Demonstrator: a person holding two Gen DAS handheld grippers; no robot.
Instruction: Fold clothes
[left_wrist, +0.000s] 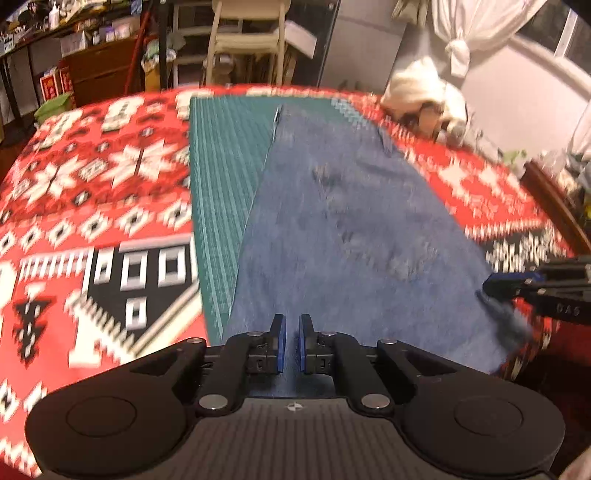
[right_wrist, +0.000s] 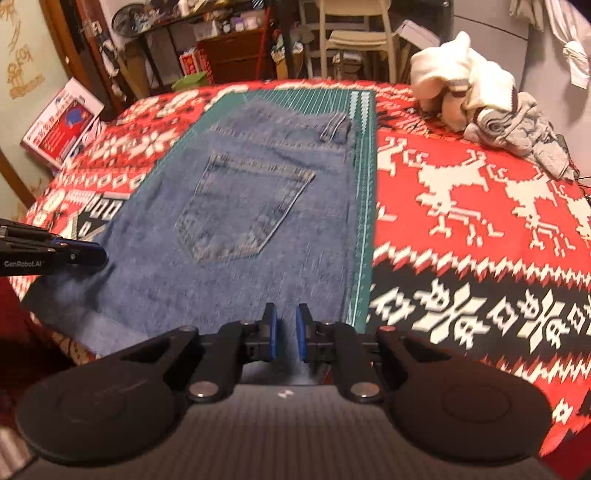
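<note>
A pair of blue jeans (right_wrist: 255, 221) lies flat on a green cutting mat (right_wrist: 364, 206) that rests on a bench covered by a red, white and black patterned cloth (right_wrist: 480, 192). The garment's long axis runs away from both cameras, with the waistband at the far end of the mat and the rest of the denim reaching the near edge of the bench.

The right wrist view shows the details: a back pocket (right_wrist: 243, 206) facing up, a belt loop (right_wrist: 334, 125) near the waistband, and the denim's right edge running beside the mat's ruled margin. It also shows reindeer figures in the cloth and a pile of white and grey clothes (right_wrist: 476, 99) at the bench's far right corner. The left wrist view, blurred, shows none of the pocket stitching; it shows instead the jeans' (left_wrist: 332, 240) left edge crossing the mat (left_wrist: 221, 192) at a slant, and the clothes pile (left_wrist: 424, 96) only as a pale smear.

The left hand-held gripper (left_wrist: 291, 343) hovers above the near denim, its blue pads slightly apart with nothing between them. The right hand-held gripper (right_wrist: 286, 332) is likewise narrowly parted and empty over the near hem. Each enters the other's view from the side: the right one (left_wrist: 495, 286) at the denim's right edge, the left one (right_wrist: 96, 254) at its left edge; whether either tip touches the cloth cannot be told.
</note>
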